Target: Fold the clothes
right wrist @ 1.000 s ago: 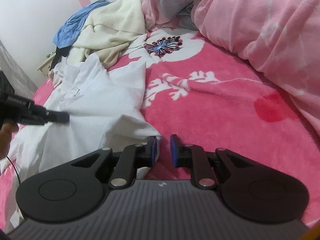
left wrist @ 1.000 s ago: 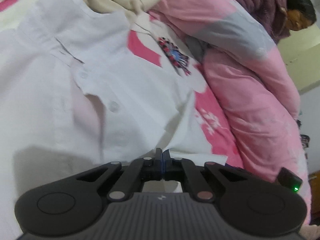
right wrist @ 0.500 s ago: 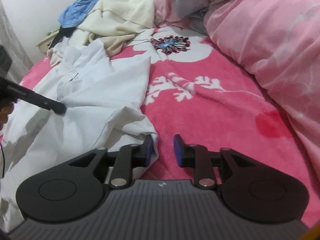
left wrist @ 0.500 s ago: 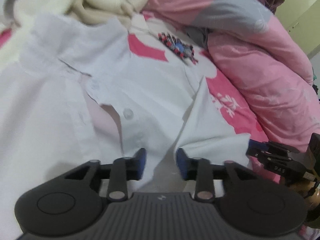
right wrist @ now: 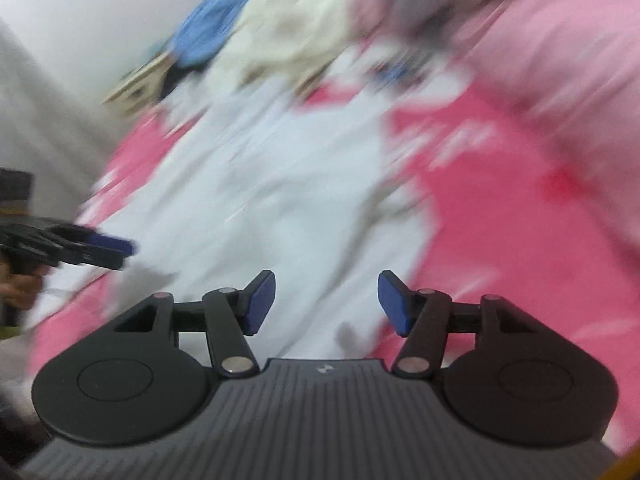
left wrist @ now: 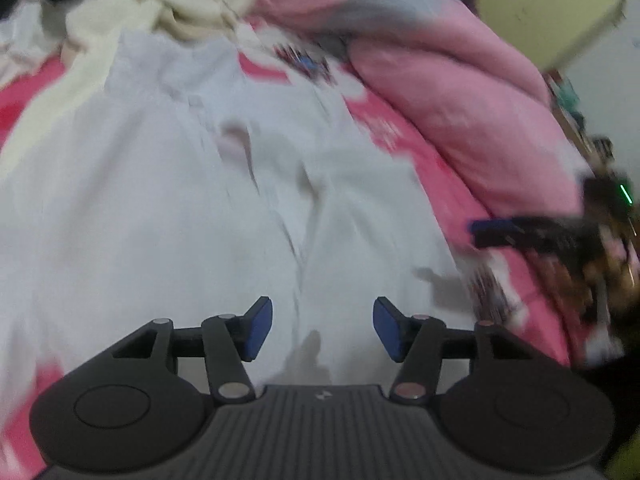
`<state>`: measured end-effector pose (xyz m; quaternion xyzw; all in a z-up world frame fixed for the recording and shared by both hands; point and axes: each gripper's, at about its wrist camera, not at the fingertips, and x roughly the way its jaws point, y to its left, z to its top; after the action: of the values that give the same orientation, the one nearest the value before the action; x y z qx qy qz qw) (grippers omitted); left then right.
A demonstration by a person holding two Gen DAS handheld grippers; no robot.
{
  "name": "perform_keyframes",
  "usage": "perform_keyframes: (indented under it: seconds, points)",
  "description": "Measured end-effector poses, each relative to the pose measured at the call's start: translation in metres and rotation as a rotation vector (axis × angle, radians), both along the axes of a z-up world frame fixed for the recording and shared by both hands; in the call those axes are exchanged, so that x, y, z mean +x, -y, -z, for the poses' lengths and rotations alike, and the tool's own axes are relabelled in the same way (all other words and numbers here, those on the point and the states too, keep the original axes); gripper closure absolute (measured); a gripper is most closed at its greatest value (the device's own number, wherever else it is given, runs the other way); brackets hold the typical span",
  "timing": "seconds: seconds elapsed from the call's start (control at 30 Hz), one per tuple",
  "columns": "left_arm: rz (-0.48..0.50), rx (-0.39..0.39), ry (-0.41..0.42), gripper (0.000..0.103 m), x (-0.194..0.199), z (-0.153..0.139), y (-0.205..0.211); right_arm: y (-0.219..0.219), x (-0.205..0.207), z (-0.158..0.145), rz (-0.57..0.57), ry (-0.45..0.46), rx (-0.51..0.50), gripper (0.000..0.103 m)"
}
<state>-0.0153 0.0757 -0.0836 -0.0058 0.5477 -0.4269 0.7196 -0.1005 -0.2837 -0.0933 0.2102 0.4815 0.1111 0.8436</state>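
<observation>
Left wrist: cream garment (left wrist: 176, 4) and pink duvet (left wrist: 460, 92) border white shirt (left wrist: 180, 200).

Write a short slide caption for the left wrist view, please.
Open left gripper, just released, above a white shirt spread on a pink bed cover.

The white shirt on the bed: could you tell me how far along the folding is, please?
Done: the white shirt lies spread on the pink blanket. In hand: nothing; left gripper and right gripper have just been opening, empty. Left: every fold, plus the cream garment.
</observation>
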Motion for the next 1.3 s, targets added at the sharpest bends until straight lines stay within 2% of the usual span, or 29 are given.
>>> perform_keyframes:
  seconds: [0.13,0.2,0.27,0.37,0.6,0.7,0.77,0.83,0.9,1.0,1.13,1.2,1.3]
  points:
    - [-0.013,0.032,-0.072,0.046,-0.046,0.016,-0.029,-0.039,0.009,0.025,-0.113,-0.184,0.198,0.046]
    - [-0.059,0.043,-0.105,0.047,-0.057,0.029,-0.036,-0.054,0.010,0.046,-0.108,-0.260,0.265,0.046]
    - [-0.106,0.046,-0.139,0.056,-0.063,0.042,-0.040,-0.066,0.007,0.067,-0.089,-0.327,0.301,0.046]
    - [-0.157,0.036,-0.150,0.063,-0.063,0.054,-0.042,-0.075,0.003,0.090,-0.052,-0.393,0.339,0.047]
    - [-0.124,0.042,-0.190,0.073,-0.062,0.075,-0.031,-0.076,-0.006,0.097,-0.007,-0.412,0.427,0.048]
    - [-0.121,0.049,-0.190,0.088,-0.067,0.082,-0.028,-0.083,-0.008,0.102,-0.023,-0.432,0.457,0.054]
    - [-0.123,0.052,-0.172,0.096,-0.069,0.081,-0.028,-0.090,-0.006,0.106,-0.044,-0.438,0.462,0.068]
    - [-0.128,0.051,-0.154,0.099,-0.070,0.079,-0.029,-0.097,-0.006,0.106,-0.071,-0.436,0.442,0.090]
    - [-0.147,0.025,-0.148,0.100,-0.067,0.066,-0.037,-0.101,-0.006,0.100,-0.102,-0.424,0.439,0.100]
    - [-0.163,-0.014,-0.135,0.100,-0.067,0.040,-0.055,-0.107,-0.006,0.083,-0.177,-0.391,0.465,0.102]
    - [-0.194,0.024,-0.152,0.100,-0.069,0.028,-0.074,-0.126,-0.006,0.067,-0.295,-0.364,0.469,0.102]
    - [-0.192,0.071,-0.148,0.099,-0.073,0.035,-0.073,-0.135,-0.005,0.069,-0.326,-0.369,0.457,0.102]
    - [-0.126,0.208,-0.089,0.097,-0.081,0.051,-0.062,-0.144,-0.005,0.082,-0.347,-0.417,0.435,0.098]
